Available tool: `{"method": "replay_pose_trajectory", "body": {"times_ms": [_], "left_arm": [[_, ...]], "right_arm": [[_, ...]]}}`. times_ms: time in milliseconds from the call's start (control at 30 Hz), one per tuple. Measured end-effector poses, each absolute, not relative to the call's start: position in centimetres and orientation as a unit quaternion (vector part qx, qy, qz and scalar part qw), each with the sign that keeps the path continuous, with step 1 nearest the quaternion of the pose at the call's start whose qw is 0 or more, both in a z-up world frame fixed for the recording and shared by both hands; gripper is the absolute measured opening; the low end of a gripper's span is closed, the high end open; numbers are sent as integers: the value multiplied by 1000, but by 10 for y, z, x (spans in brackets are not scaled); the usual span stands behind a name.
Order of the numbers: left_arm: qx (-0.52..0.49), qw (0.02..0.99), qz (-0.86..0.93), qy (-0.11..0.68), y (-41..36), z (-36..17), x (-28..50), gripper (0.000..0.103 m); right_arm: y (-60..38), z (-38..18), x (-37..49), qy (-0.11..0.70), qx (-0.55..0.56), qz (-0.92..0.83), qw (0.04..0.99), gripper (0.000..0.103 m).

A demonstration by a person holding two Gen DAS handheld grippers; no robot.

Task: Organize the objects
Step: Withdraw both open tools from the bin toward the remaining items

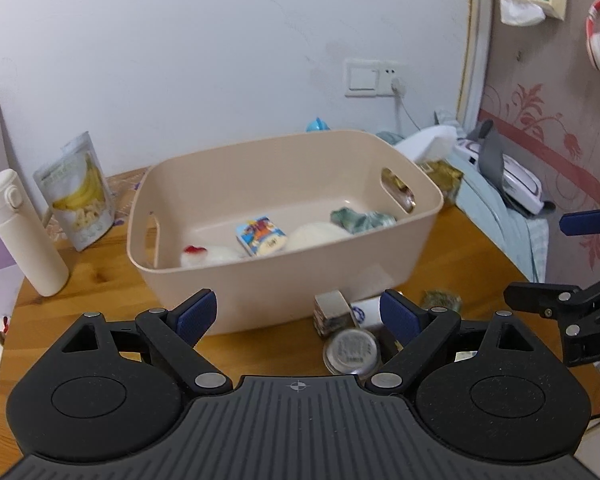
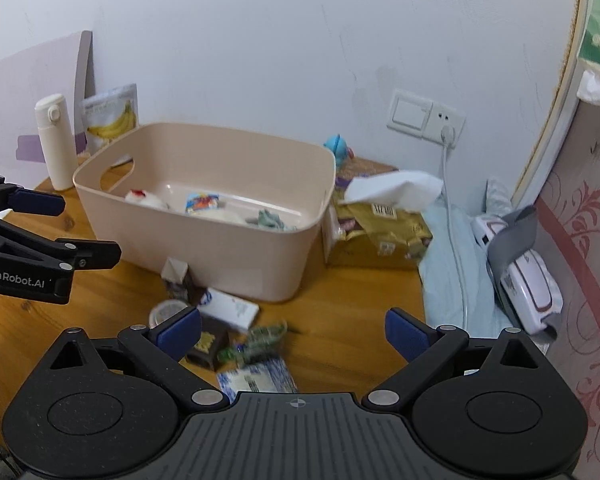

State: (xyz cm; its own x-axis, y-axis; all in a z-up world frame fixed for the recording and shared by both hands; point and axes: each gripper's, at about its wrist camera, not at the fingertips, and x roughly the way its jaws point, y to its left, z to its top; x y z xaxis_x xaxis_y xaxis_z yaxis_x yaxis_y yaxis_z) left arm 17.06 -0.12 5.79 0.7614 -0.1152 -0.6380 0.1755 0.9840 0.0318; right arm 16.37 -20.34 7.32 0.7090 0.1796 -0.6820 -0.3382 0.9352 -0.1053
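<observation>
From your left wrist camera, your left gripper (image 1: 298, 312) stands wide apart with nothing between its blue pads. Straight ahead of it, just past the fingertips, sits the beige bin (image 1: 284, 216) on the wooden table (image 1: 80, 280). Inside the bin lie a small colourful carton (image 1: 260, 236), a white plush with a red patch (image 1: 204, 255), a white round item (image 1: 318, 236) and a crumpled green cloth (image 1: 360, 218). Close in front of your right-side finger you have a round clear jar (image 1: 352, 350), a small grey box (image 1: 332, 312) and a white tube-like box (image 1: 366, 312), all bunched together. Off to the left of the claw stand a white flask (image 1: 24, 232) and a banana snack pouch (image 1: 78, 196). Part of your other gripper pokes in at the right edge.

From your right wrist camera, your right gripper (image 2: 294, 334) is also spread wide and empty. Between and just ahead of its fingers lies the loose clutter: a dark box (image 2: 208, 346), a green wrapper (image 2: 260, 340), a blue-and-white packet (image 2: 256, 378), a white box (image 2: 230, 308), a small carton (image 2: 178, 276) and the jar (image 2: 166, 312). The bin (image 2: 220, 248) sits beyond these, ahead and slightly left. To the right of the bin a gold tissue pack (image 2: 384, 232) rests at the table's far edge. Your left gripper (image 2: 40, 204) shows at the left edge, its fingers parted.
</observation>
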Motion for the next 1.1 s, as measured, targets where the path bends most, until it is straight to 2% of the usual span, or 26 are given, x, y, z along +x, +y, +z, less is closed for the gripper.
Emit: {"method": "replay_pose_trajectory", "body": {"times_ms": [367,700,1100], "left_arm": [[1,931,-78,356,-6,25,168,90],[50,920,-94,378,-22,-17,170,90],[40,900,-112,419,-31,-58,186,90]], "right_arm": [[-214,42,164,381,-92,153,907,101],[-223,6,171,414,-63,160,894,101],[-233,-34,179,443,-46,174,878,101]]}}
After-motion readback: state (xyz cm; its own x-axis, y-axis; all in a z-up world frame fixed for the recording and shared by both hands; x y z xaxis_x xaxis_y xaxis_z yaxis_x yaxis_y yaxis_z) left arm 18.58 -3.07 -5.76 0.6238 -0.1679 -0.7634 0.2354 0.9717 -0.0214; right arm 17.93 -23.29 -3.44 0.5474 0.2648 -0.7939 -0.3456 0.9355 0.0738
